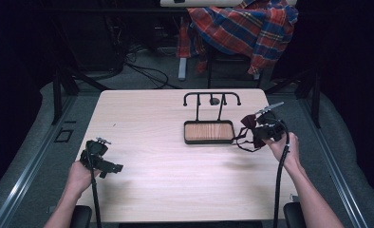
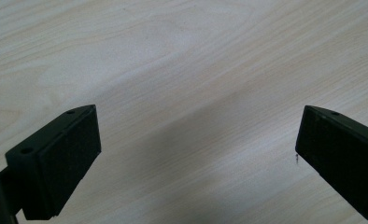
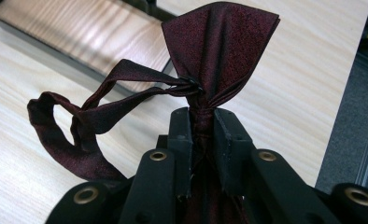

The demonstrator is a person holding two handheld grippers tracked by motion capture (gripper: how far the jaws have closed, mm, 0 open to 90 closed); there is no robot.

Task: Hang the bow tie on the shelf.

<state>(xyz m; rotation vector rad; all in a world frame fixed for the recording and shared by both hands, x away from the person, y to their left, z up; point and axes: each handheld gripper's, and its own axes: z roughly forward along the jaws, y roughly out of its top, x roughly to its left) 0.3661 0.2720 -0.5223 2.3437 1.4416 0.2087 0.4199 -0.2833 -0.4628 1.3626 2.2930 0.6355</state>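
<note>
A dark red bow tie (image 3: 219, 51) is pinched at its knot between the jaws of my right gripper (image 3: 201, 122), which is shut on it. Its thin strap (image 3: 79, 135) loops down to the left over the table. From above, the bow tie (image 1: 249, 122) hangs just right of a black stand with a wooden base (image 1: 209, 131), held by my right gripper (image 1: 263, 128) a little above the table. My left gripper (image 1: 110, 167) rests near the table's front left, open, with bare wood between its jaws (image 2: 196, 140).
The stand's black rail with hooks (image 1: 211, 97) rises behind its wooden base. A plaid shirt (image 1: 244, 26) is draped over a chair beyond the table. The light wooden table (image 1: 161, 166) has a wide bare area between the two grippers.
</note>
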